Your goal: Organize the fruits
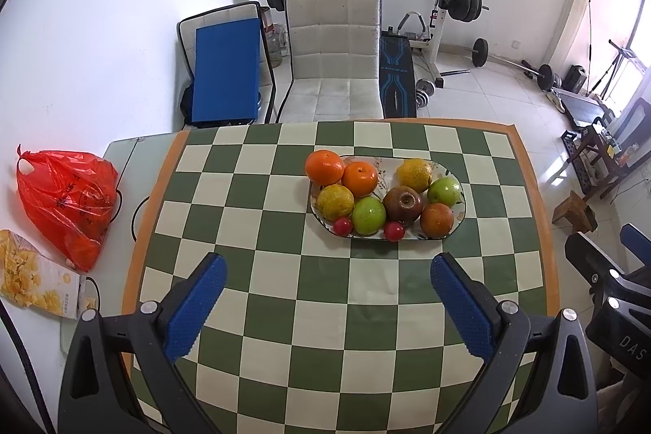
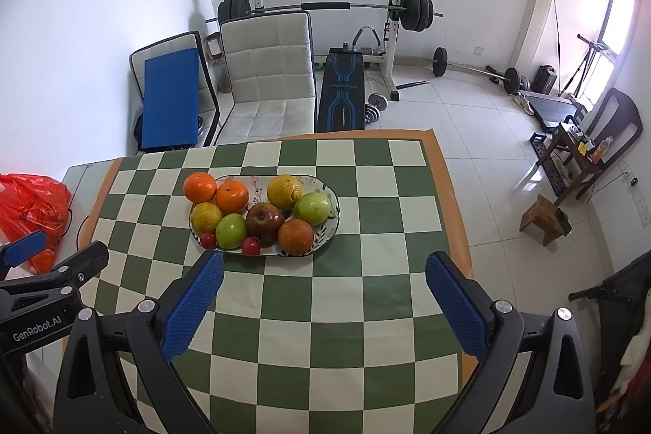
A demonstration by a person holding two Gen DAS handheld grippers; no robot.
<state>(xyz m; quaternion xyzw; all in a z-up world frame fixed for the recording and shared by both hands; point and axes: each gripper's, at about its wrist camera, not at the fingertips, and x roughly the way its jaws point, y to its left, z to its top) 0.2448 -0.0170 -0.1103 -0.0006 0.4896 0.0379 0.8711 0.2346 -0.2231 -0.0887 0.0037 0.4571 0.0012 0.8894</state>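
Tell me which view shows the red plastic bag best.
The left wrist view. There the red plastic bag lies whole and unobstructed on the table's bare edge, left of the checkered cloth, next to a yellow snack box. In the right wrist view the bag is cut by the frame edge and partly hidden behind the left gripper.

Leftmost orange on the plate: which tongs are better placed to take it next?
Probably left. The leftmost orange sits nearly dead ahead of the open left tongs; from the open right tongs it lies off to the side, beyond their left finger.
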